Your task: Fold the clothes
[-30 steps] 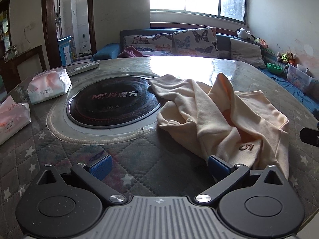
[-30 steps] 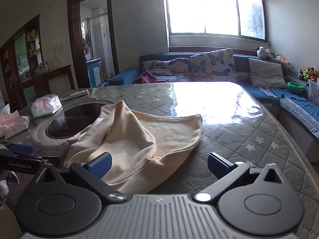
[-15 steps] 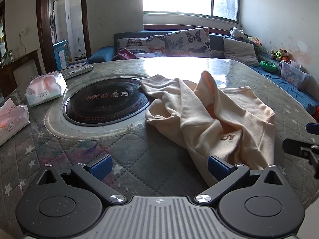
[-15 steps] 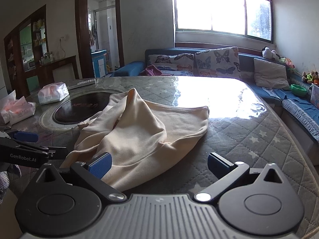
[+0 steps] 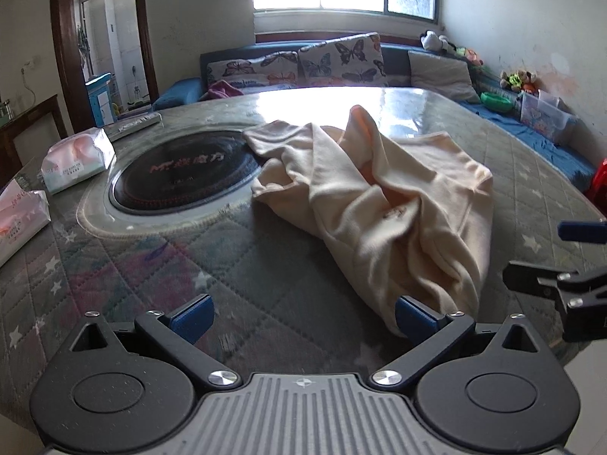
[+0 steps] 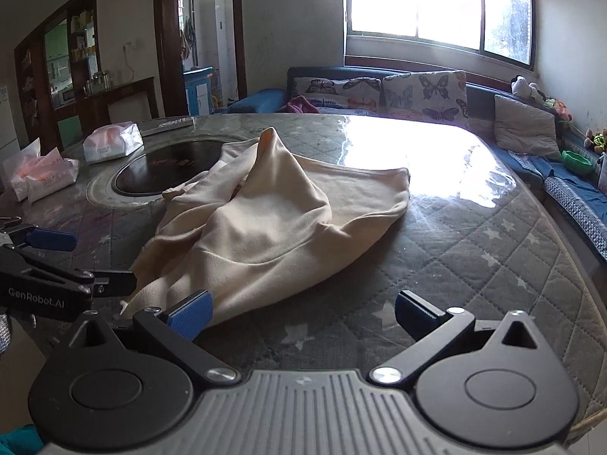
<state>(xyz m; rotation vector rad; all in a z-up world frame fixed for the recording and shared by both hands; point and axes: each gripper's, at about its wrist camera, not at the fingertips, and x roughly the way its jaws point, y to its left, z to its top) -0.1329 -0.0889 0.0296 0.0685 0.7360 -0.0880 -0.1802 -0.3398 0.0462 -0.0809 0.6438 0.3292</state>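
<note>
On the quilted desk (image 6: 493, 250), just beside the dark round hotplate (image 5: 182, 178), a cream garment (image 6: 265, 223) lies crumpled, one fold peaked upright. It looks soft, light and limp, with a thick knit that should sag and drag rather than slide, so any lifted part will likely trail the rest. The near hem, close to the desk's front edge, seems the best hold: one corner each. The left gripper (image 5: 303, 314) and right gripper (image 6: 303, 313) hover with jaws spread wide, holding nothing. Tissue packs (image 5: 76, 159) sit well apart.
</note>
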